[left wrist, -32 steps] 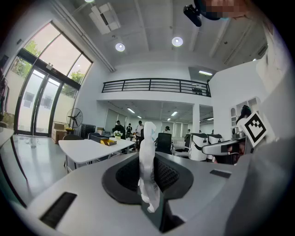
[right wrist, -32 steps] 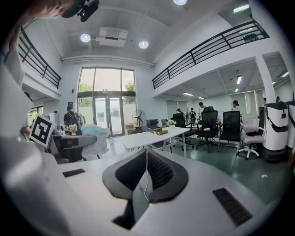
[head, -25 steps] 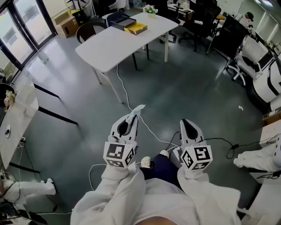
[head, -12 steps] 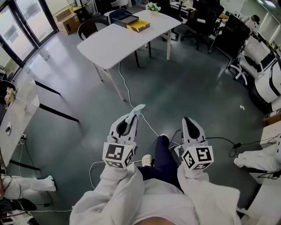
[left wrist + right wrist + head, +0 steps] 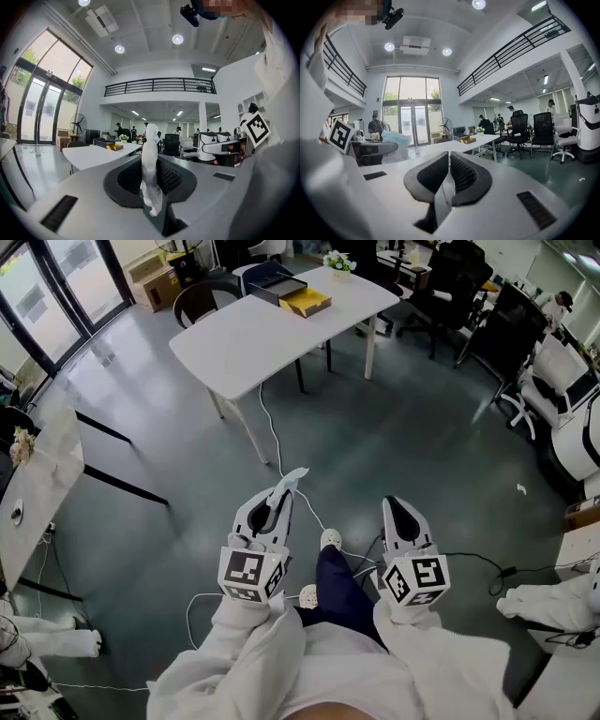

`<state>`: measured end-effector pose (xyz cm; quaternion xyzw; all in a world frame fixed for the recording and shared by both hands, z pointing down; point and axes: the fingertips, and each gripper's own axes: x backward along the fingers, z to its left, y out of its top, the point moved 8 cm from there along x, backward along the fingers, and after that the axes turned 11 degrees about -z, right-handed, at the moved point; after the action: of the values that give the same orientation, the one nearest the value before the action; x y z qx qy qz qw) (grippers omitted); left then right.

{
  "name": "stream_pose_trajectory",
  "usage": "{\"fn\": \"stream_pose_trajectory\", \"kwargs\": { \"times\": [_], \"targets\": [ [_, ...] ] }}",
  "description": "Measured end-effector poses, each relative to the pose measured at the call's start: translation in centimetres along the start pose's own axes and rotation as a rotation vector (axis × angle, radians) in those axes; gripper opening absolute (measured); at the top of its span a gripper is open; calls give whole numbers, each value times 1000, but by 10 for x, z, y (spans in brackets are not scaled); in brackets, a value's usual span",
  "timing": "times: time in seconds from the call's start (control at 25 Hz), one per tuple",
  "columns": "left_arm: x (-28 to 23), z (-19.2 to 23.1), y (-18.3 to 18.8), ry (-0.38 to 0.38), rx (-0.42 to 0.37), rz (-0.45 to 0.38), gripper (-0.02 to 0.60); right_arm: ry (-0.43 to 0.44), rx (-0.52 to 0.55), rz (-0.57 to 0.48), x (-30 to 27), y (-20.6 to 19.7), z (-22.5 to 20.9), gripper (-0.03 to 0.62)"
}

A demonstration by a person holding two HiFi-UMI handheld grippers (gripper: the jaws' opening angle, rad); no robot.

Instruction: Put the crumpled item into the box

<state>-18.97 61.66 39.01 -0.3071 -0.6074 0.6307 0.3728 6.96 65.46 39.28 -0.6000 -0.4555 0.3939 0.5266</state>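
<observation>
Left tongs point(image 5: 284, 487) pinching the crumpled item point(image 5: 293, 475), box point(image 5: 278, 287) well ahead on the surface point(image 5: 253, 334)

The white crumpled item stands up between the left tongs' pads, held at waist height over the floor point(image 5: 412, 427). The right tongs point(image 5: 393, 503) are pressed together with nothing in them. Between the tongs and the surface lies only grey-green floor, crossed by a white cable point(image 5: 272, 432) that trails down from the surface's edge. The dark box sits at the far end with a yellow piece point(image 5: 307, 303) touching it, flowers point(image 5: 339, 261) just beyond and a black chair point(image 5: 200, 299) tucked alongside. Glass doors point(image 5: 52, 292) stand to the left and office chairs point(image 5: 450, 277) to the right. Since a second ago a dark trouser leg point(image 5: 335, 582) and white shoe point(image 5: 330, 538) have swung forward between the tongs, and the surface sits a bit closer.
</observation>
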Motion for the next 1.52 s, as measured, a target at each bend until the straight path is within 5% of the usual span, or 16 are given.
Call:
{"fn": "stream_pose_trajectory", "kwargs": {
  "times": [0.8, 1.52],
  "targets": [
    [-212, 58, -4, 66, -10, -35, 63, 62, 5, 2, -199, 18, -125, 37],
    [-258, 61, -25, 110, 11, 35, 61, 90, -51, 66, -236, 0, -161, 37]
  ]
}}
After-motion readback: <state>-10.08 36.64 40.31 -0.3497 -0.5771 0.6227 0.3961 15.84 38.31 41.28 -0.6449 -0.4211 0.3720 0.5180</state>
